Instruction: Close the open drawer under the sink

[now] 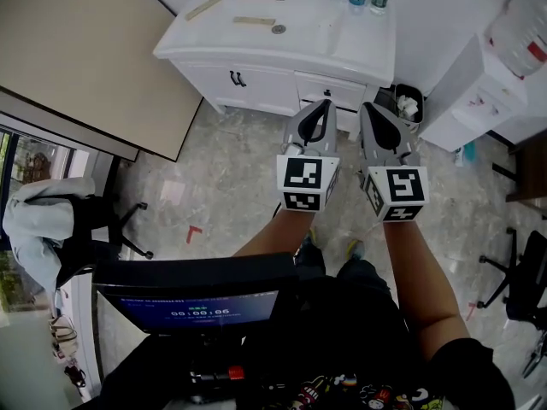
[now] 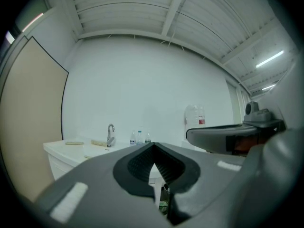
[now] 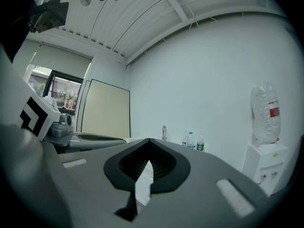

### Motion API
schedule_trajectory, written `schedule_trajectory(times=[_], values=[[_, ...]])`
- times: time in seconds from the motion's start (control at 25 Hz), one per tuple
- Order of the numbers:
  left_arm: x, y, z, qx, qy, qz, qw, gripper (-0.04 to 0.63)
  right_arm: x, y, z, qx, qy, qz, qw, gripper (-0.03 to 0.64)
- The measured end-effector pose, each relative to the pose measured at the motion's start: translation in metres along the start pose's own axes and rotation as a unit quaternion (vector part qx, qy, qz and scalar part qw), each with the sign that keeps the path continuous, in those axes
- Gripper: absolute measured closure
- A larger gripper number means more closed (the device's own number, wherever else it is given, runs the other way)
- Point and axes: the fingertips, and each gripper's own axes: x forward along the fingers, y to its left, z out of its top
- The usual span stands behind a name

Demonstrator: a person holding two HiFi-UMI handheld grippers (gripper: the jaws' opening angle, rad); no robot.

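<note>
Grippers side by side above the tiled floor (image 1: 231, 169), head view: my left gripper (image 1: 322, 103) and right gripper (image 1: 369, 108) point at the white cabinet (image 1: 256, 88) under the sink (image 1: 291, 24), both well short of it and touching nothing. The drawer (image 1: 329, 89), a white front with a dark handle, sits just right of the two doors, directly beyond my jaw tips. From this steep angle I cannot tell whether it stands out from the cabinet face or lies flush, so the scene fits a drawer yet to be pushed home as well as one already shut. A bin (image 1: 408, 102) stands beside the cabinet's right end, which I judge leaves only a frontal approach.

Left gripper view: my jaws are together, their ribbed pads meeting at the tip with nothing between them. Beyond them, the tap (image 2: 110, 136) and water bottles (image 2: 139, 137) line the sink top against the bare wall (image 2: 142, 89); the drawer itself is hidden below the jaws.

Right gripper view: these jaws too are pressed together and empty. The same tap and bottles show far off, with the water dispenser (image 3: 266, 167) to the right. Level, aimed and closed, both tools look to me held in a neutral carry, a stance that needs no grip, since a drawer front takes only a flat push
</note>
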Motion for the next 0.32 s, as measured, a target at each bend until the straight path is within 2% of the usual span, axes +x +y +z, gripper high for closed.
schedule_trajectory(times=[0.16, 0.32], values=[[-0.009, -0.033, 0.008, 0.006, -0.007, 0.019, 0.9998, 0.592, -0.028, -0.015, 0.005, -0.003, -0.007, 0.017, 1.0, 0.597], [-0.022, -0.077, 0.014, 0.0, -0.012, 0.023, 0.9997, 0.592, -0.068, -0.035, 0.004, -0.001, -0.007, 0.02, 1.0, 0.597]])
